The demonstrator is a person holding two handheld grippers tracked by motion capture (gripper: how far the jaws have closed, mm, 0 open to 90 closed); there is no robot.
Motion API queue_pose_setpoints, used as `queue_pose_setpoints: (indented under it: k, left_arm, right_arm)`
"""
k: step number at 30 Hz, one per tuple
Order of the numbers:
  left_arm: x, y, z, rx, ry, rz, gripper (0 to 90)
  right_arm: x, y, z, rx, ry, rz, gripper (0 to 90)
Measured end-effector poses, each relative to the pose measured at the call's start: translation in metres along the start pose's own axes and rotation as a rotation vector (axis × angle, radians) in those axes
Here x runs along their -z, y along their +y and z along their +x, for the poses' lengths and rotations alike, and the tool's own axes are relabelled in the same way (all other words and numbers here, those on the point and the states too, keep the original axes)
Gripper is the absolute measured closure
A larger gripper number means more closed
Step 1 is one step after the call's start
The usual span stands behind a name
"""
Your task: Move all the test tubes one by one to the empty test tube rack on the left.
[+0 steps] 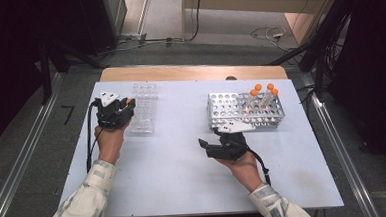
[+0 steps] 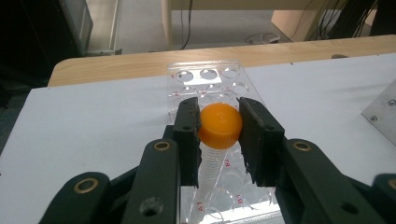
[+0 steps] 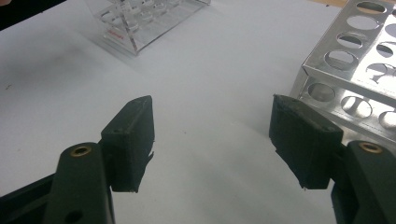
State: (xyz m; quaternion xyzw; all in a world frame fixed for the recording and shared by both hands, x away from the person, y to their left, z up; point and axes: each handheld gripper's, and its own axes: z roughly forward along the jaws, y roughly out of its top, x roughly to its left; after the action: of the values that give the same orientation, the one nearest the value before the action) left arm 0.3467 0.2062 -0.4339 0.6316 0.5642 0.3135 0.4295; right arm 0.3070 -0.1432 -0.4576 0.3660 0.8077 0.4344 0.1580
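An orange-capped clear tube stands upright in the clear plastic rack, and my left gripper is shut on its cap, one pad on each side. In the high view the left gripper sits over the near part of that clear rack at the table's left. My right gripper rests low over the table just in front of the metal rack; its jaws stand wide open with nothing between them. Several orange-capped tubes stand in the metal rack's far right corner.
The light table top spreads bare between the two racks and toward the near edge. A wooden strip runs along the far edge. The metal rack's holed corner lies close to the right gripper's right jaw; the clear rack lies farther off.
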Motion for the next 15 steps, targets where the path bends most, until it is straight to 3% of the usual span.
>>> queue_pose_setpoints:
  k: [2, 7, 15]
  left_arm:
    - [0.001, 0.0, 0.002, 0.018, -0.028, 0.002, 58.9]
    - [0.005, 0.002, 0.001, 0.03, -0.043, -0.014, 49.7]
    - [0.02, 0.0, -0.006, 0.043, -0.024, -0.02, 19.5]
  right_arm:
    - [0.0, 0.0, 0.0, -0.001, 0.0, -0.001, 29.8]
    - [0.0, 0.0, 0.0, 0.0, -0.001, 0.0, 29.8]
    - [0.001, 0.0, -0.003, -0.008, -0.008, -0.005, 29.8]
